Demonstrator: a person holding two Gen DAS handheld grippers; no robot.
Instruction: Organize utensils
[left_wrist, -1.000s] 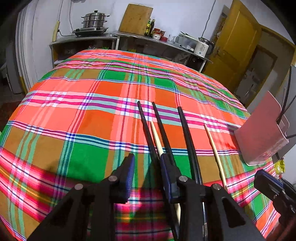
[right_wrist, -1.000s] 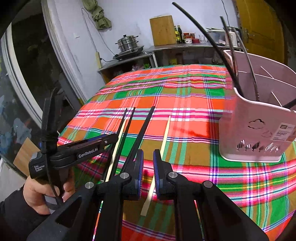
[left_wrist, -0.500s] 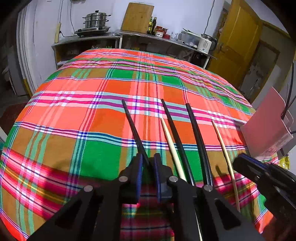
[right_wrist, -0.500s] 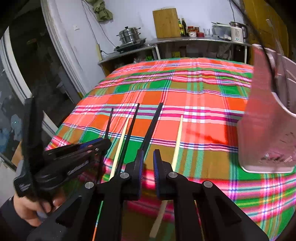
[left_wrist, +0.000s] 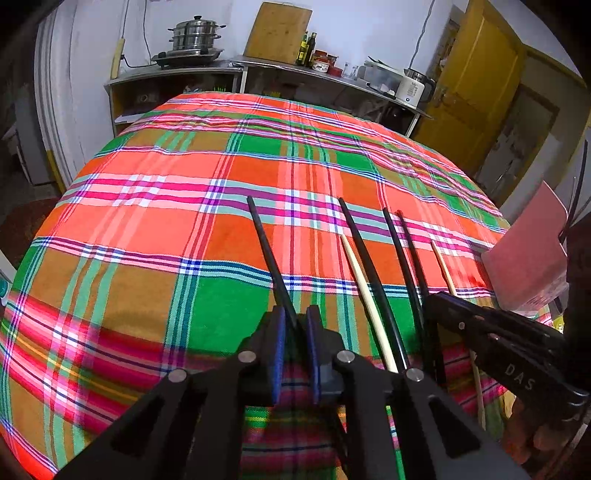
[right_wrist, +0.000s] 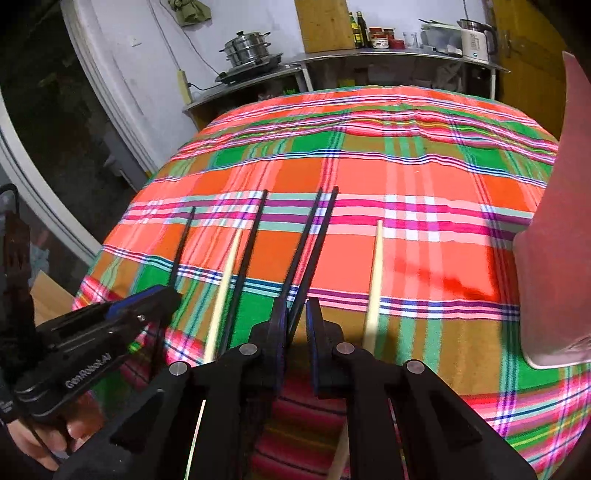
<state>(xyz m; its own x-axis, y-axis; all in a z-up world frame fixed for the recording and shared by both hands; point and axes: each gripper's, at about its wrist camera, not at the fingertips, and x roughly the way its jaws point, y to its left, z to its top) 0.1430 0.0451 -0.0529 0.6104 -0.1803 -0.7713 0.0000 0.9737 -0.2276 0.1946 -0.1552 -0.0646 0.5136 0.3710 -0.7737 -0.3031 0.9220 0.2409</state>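
My left gripper (left_wrist: 295, 325) is shut on the near end of a black chopstick (left_wrist: 266, 243) whose tip points out over the plaid tablecloth (left_wrist: 147, 184). To its right lie a wooden chopstick (left_wrist: 360, 280), several black ones (left_wrist: 369, 258) and another wooden one (left_wrist: 443, 269). My right gripper (right_wrist: 295, 317) hovers low over a pair of black chopsticks (right_wrist: 314, 236). Its jaws stand a narrow gap apart, and the pair's near ends run into that gap without a visible pinch. A wooden chopstick (right_wrist: 375, 273) lies just right of it. The pink utensil basket (right_wrist: 554, 258) stands at the right.
The chopstick ends stick out over the table's near edge. A hand (right_wrist: 55, 439) holds the left gripper (right_wrist: 159, 299) close on the right gripper's left. Beyond the far table edge stand a counter with a steel pot (left_wrist: 194, 35), bottles and a kettle, and a yellow door (left_wrist: 476, 81).
The left jaws closed on the leftmost black chopstick. The right gripper sank and moved in toward the chopstick ends, so the basket slid to the right edge of its view.
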